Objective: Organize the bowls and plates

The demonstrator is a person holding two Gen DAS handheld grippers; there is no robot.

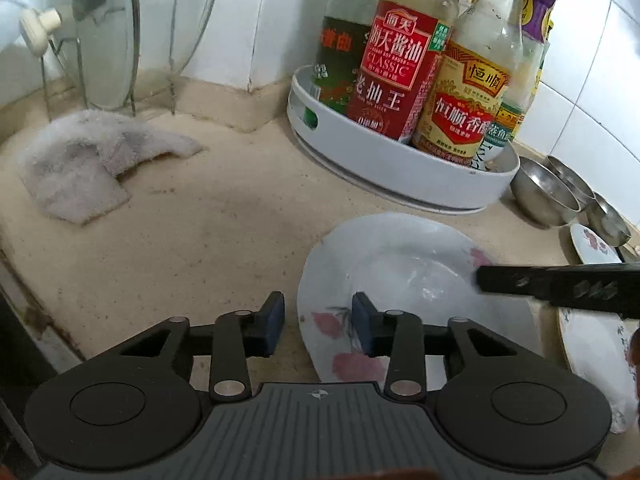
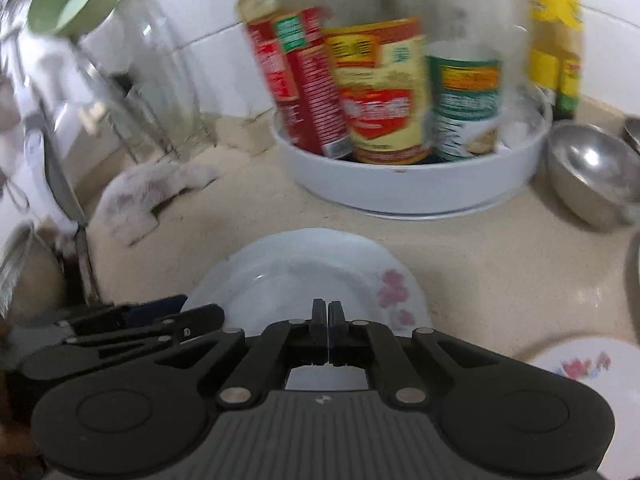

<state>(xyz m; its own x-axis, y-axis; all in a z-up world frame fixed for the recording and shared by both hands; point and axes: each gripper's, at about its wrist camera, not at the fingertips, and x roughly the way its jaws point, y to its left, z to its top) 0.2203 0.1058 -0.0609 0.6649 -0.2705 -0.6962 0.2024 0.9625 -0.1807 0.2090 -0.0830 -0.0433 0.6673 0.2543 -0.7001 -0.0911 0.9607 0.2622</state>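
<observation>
White floral plate (image 1: pixel 400 264) lying tilted on the beige countertop (image 1: pixel 200 232), raised edge toward the right; left gripper (image 1: pixel 318 326) jaws straddling its near rim, pads apart; right gripper (image 2: pixel 328 318) jaws pressing together over the plate, whether pinching its rim cannot be told.

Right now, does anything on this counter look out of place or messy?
Yes. A crumpled grey cloth lies loose on the counter near the lid rack, and the floral plate sits alone, apart from the other plates at the right edge.

Black left gripper (image 1: pixel 318 326) with blue-padded jaws, silver pivot pins, ribbed grey body
</observation>
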